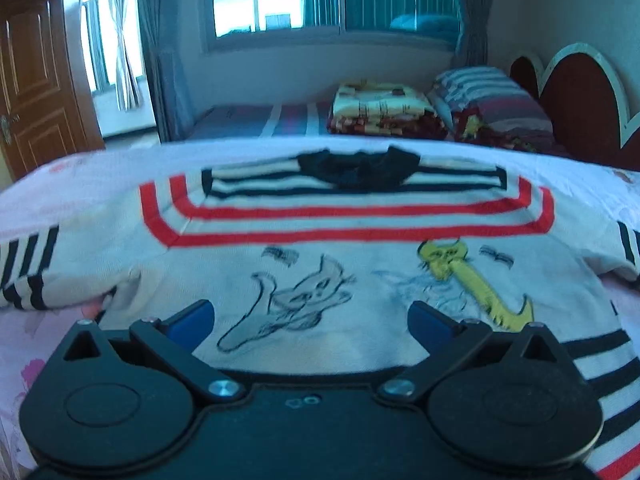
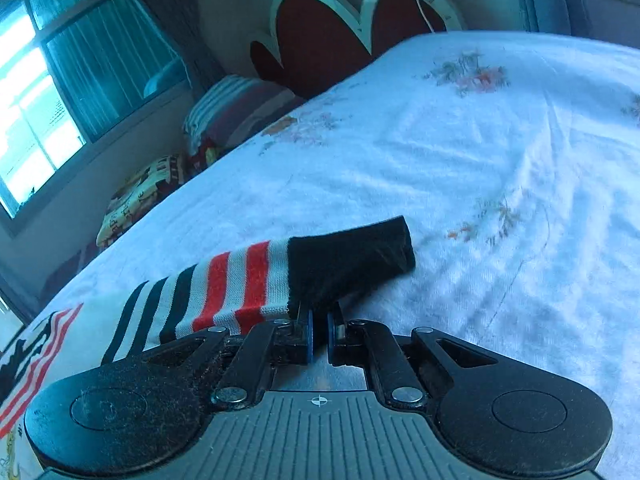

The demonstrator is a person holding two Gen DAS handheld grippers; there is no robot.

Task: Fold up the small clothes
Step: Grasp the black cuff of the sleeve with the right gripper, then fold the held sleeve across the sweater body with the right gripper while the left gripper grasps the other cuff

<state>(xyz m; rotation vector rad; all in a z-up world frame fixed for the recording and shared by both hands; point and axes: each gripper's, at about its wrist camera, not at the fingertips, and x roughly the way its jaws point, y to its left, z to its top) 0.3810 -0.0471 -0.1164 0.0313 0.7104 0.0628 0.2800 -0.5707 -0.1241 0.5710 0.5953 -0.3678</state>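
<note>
Sleeve fold starting — right gripper (image 2: 319, 338) pinches the cuff (image 2: 348, 264) between its jaws; left gripper (image 1: 310, 316), jaws spread over the sweater (image 1: 320, 264), holds nothing — next, carry the cuff across.

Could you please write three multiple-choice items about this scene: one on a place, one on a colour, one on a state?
1. Where does the sweater lie?
A. on the bed
B. on a chair
C. on the floor

2. What colour is the sleeve's cuff?
A. yellow
B. black
C. green

3. How do the grippers stand?
A. both open
B. both shut
C. left open, right shut on the sleeve

Answers:
1. A: the sweater is spread flat on the floral sheet of the bed.
2. B: past the red and white stripes, the sleeve ends in a black cuff.
3. C: the left gripper has its blue pads wide apart over the sweater's front; the right gripper pinches the sleeve's lower edge at the cuff.
</note>
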